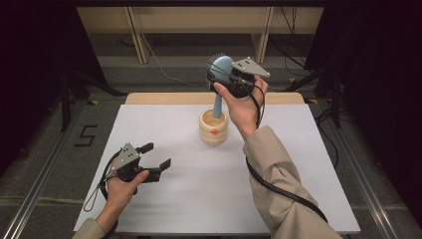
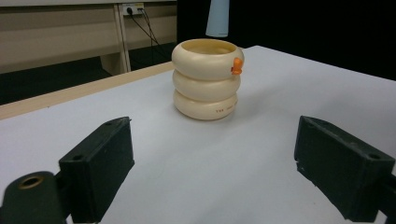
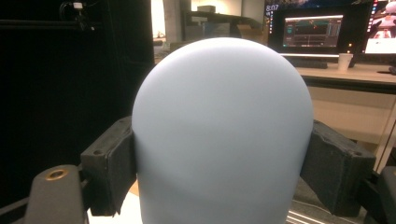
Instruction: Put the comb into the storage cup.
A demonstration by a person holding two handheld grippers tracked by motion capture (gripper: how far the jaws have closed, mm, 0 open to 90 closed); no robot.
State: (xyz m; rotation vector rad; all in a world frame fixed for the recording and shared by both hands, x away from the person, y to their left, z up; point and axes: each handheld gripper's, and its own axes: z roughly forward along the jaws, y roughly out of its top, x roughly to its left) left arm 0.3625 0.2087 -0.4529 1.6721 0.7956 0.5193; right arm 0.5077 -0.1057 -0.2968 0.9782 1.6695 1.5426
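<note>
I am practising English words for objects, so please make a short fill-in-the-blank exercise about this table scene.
1. The right tool grips the head of a light blue ____.
2. The brush handle points down toward the cream ____ made of three stacked rings.
3. The small figure on the holder's top ring is ____ in colour.
4. The left tool has its jaws ____ with nothing between them.

Missing words: hairbrush; holder; orange; open
</note>
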